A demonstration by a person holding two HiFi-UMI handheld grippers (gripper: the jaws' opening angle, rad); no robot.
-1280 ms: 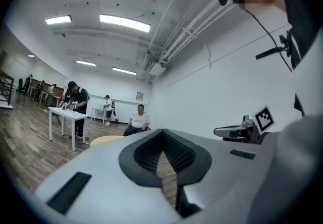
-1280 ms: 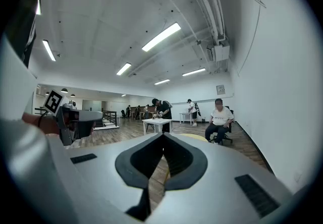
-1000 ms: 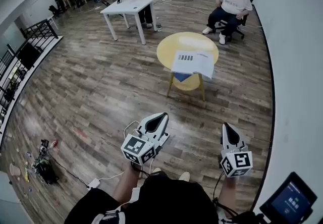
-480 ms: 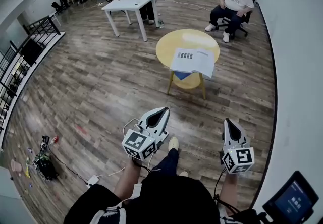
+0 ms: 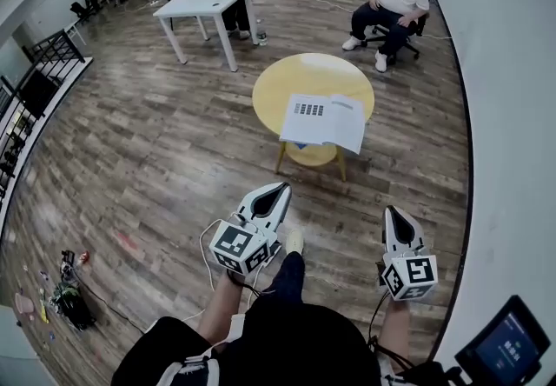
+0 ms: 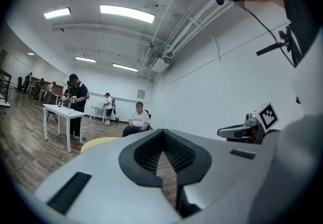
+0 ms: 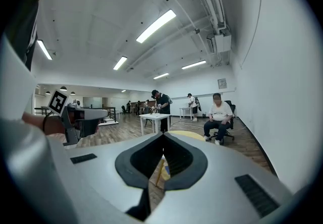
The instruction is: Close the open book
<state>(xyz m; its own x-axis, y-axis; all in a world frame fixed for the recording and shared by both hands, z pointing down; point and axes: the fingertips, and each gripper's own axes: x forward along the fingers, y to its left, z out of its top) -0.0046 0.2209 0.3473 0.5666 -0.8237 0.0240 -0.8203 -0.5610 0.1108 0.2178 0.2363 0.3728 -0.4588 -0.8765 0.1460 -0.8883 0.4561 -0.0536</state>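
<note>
Lying open — book (image 5: 324,119) on round table (image 5: 294,80).

No readable text tbh. Dark print block on white open book (image 5: 326,119) atop round yellow table (image 5: 295,80): too tiny. Glyphs on blue-lit screen (image 5: 506,349): blurry mush.

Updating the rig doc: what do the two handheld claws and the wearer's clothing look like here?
The left claw and right claw are pale grey tapered shells lined with black ribbed pads. Each carries a white cube with black square markers. A white cable loops off the left one. The wearer's top is black.
</note>
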